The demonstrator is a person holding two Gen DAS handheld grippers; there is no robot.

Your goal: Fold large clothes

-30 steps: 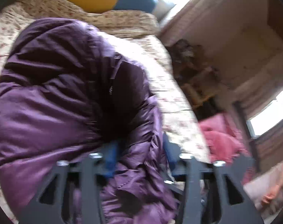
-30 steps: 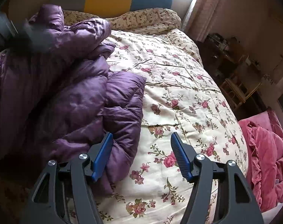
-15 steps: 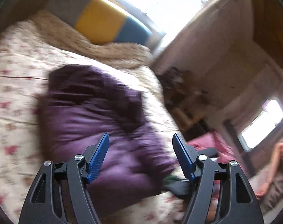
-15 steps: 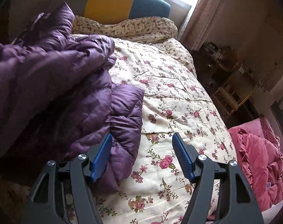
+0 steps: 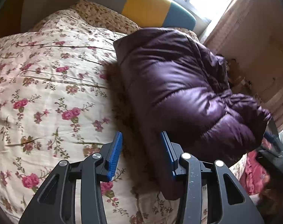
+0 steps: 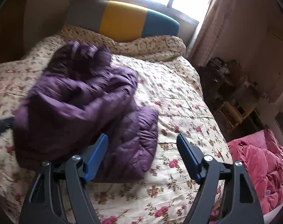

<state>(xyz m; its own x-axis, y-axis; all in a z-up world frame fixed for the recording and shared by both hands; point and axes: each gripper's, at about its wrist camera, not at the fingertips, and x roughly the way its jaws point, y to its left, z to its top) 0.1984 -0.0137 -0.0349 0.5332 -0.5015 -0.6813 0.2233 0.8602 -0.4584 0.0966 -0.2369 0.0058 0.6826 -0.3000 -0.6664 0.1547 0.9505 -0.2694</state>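
Looking along the left gripper [image 5: 141,149]: jaws closing, nothing pinched; purple puffer jacket [image 5: 178,93] lies bundled on the floral quilt [image 5: 48,93], near its window-side edge, open quilt leftward.

Right view: right gripper [image 6: 141,156] opening, empty. Jacket [image 6: 81,102] is lumpy, seemingly half folded; a flap juts out. Clear quilt [image 6: 178,102] to its right.

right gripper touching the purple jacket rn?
Apart. The right wrist view shows the right gripper raised above the purple jacket, its opening jaws empty, with no fabric between the pads.
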